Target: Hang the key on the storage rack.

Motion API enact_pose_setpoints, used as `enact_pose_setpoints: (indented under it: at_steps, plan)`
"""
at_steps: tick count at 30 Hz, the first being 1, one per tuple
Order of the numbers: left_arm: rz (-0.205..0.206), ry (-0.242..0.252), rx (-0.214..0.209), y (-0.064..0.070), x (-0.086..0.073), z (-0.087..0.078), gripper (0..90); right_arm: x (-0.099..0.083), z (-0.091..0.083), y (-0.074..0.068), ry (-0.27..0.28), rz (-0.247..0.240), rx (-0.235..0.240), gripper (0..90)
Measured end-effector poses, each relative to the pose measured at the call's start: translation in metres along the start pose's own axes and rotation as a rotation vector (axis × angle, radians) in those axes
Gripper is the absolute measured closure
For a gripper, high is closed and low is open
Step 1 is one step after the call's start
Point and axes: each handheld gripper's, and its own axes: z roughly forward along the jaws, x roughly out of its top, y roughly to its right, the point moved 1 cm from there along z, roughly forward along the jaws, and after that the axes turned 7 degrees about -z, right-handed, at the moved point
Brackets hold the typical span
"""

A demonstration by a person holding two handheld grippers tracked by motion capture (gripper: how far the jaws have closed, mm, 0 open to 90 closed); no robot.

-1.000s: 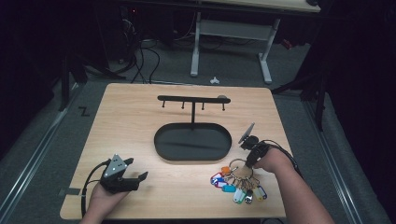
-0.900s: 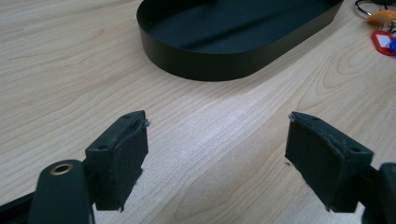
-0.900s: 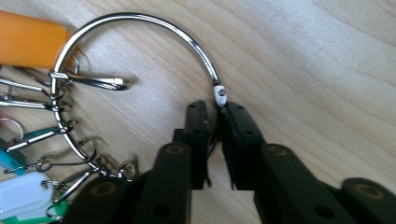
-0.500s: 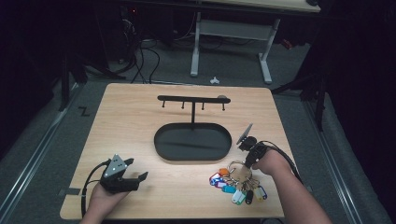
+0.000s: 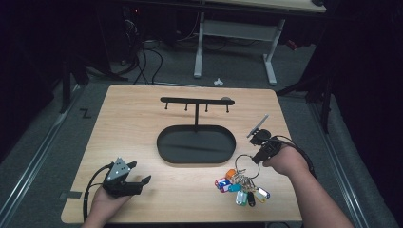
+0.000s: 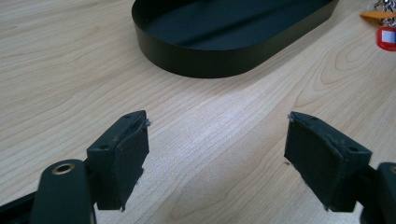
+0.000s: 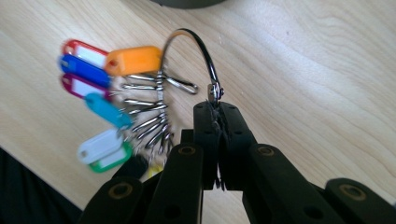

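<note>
- High view: the right tool (image 5: 261,153) grips the large wire ring of a bunch of keys with coloured plastic tags (image 5: 241,186), at about 4 o'clock from the black oval metal tray (image 5: 196,144) on the pale wooden tabletop (image 5: 138,114).
- Right gripper view: the black jaws are pinched together on the ring's clasp, the loop (image 7: 196,51) arching above them; orange, red, blue, purple, teal, white and green tags (image 7: 100,98) fan toward 9 o'clock and look to lie on the wood.
- Progress, as a judgement: the grasp appears made, but the bunch is neither in the tray nor on the black T-shaped hook rack (image 5: 196,101) rising from the tray's 12 o'clock edge. Lifting and placing remain.
- Left gripper view: the left tool (image 6: 217,156) stands wide open with nothing between its pads, just above bare wood, the tray wall (image 6: 210,60) ahead at 12 o'clock. In the high view it sits at 7 o'clock from the tray (image 5: 125,179).
- The tabletop is light wood grain and otherwise bare.
- The room beyond is dark: grey carpet, tangled cables (image 5: 147,57) at 11 o'clock, and the white legs of another desk (image 5: 235,38) at 12 o'clock.
</note>
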Motion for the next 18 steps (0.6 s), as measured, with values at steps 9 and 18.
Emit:
enact_pose_setpoints:
  at_steps: [9,18]
  plan:
    - [0.003,-0.005,-0.002,0.000,0.000,0.000,22.4,0.003,-0.037,-0.007,0.048,-0.008,-0.033,87.7]
    - [0.004,-0.005,-0.006,0.000,0.000,0.000,22.5,0.006,-0.068,-0.010,0.060,0.019,-0.057,87.8]
